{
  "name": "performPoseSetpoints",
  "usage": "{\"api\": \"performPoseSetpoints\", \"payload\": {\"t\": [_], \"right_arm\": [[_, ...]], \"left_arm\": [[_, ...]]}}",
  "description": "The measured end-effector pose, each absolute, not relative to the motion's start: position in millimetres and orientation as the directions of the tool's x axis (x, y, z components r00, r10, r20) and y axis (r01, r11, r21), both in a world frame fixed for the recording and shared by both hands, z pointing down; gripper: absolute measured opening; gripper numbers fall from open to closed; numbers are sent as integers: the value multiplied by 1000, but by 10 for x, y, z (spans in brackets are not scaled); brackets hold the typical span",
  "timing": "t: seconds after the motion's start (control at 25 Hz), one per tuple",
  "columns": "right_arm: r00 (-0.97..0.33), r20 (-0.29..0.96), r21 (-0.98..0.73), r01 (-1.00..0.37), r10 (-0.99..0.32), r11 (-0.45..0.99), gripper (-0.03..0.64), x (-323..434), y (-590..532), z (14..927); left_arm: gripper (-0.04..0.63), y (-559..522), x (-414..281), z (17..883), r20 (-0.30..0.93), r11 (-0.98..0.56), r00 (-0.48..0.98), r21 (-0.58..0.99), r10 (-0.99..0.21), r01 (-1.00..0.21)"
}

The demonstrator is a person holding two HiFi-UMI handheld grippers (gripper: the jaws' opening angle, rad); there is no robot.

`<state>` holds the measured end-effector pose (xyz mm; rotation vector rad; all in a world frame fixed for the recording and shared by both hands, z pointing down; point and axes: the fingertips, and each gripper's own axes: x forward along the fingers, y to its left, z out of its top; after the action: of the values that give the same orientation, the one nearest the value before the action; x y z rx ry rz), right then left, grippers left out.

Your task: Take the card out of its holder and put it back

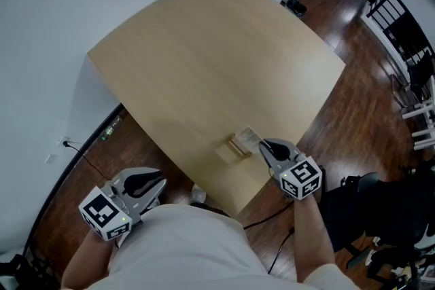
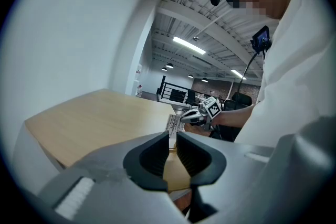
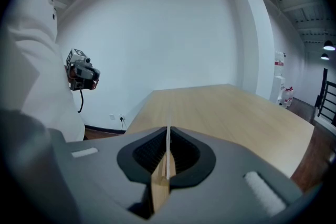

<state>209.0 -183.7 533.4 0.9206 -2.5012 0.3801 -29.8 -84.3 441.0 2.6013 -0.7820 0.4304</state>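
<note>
**Card (image 1: 250, 138) pinched by the right gripper at the table's near right edge**

Head view: a pale wooden table (image 1: 217, 58) stands against a white wall (image 1: 54, 10) on a dark wooden floor (image 1: 360, 105). Black chairs (image 1: 408, 30) stand at the far right, and a cable (image 1: 81, 156) runs along the foot of the wall on the left. The card rises from a small wooden holder (image 1: 238, 146) near the table's near right edge, with the right gripper (image 1: 264, 146) at it. The left gripper (image 1: 158, 187) hangs off the table, near left, close to the person's body.

Left gripper view: its jaws stand a narrow slit apart with nothing between them. Beyond lie the tabletop, the card and the other gripper; overhead is a beamed ceiling with strip lights (image 2: 188, 45).

Right gripper view: the jaws are closed on the thin white card, seen edge-on. Its lower edge meets the holder just below the jaws; whether it sits in the slot cannot be told. The table stretches away to the white wall.
</note>
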Motion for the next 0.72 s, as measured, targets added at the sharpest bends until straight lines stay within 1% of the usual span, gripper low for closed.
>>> {"api": "performPoseSetpoints", "payload": {"t": [0.72], "right_arm": [[-680,527,-113,-651,-510,751,21,2045,-1837,5607]], "left_arm": [[49,-894,-268,4432,408,-771,797,278,-445,-573]]}}
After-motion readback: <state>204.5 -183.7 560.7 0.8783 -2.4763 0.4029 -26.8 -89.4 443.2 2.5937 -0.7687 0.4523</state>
